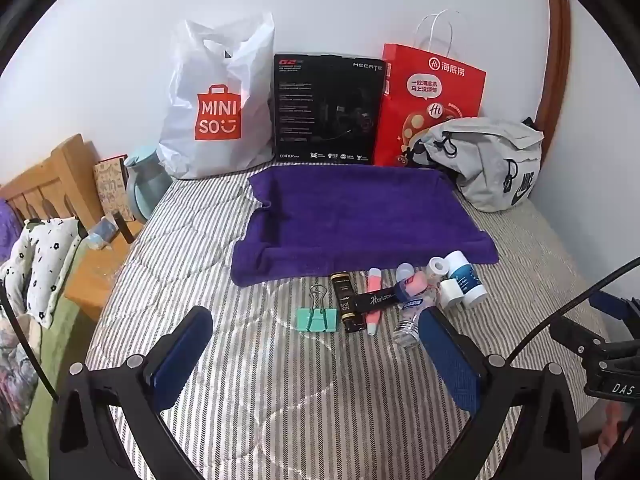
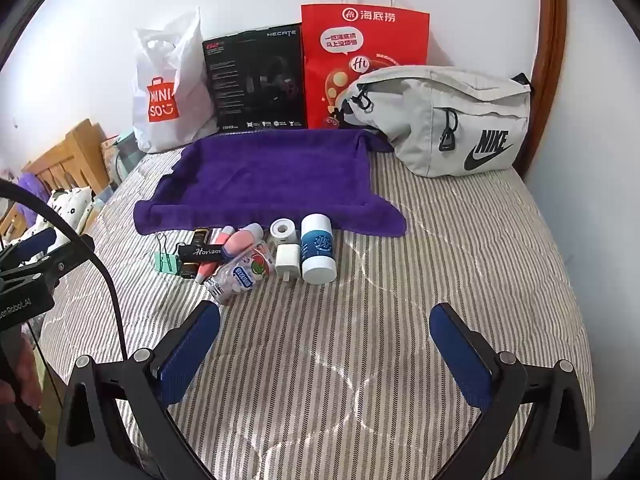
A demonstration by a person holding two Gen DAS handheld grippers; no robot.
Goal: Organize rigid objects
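Striped bedspread (image 2: 460, 248) lying mostly bare in front and to the right. Purple towel (image 2: 264, 176) spreading flat toward the wall. Small rigid items (image 2: 256, 256) clustering along its near edge. Left gripper (image 1: 316, 360) and right gripper (image 2: 324, 356) both hovering wide open, holding nothing.

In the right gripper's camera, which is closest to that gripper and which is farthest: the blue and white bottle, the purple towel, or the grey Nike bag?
From the right gripper:
1. Blue and white bottle, just ahead on the striped bedcover, beside the small clutter.
2. Purple towel, spread flat behind the bottle.
3. Grey Nike bag, far back on the right, near the wall.
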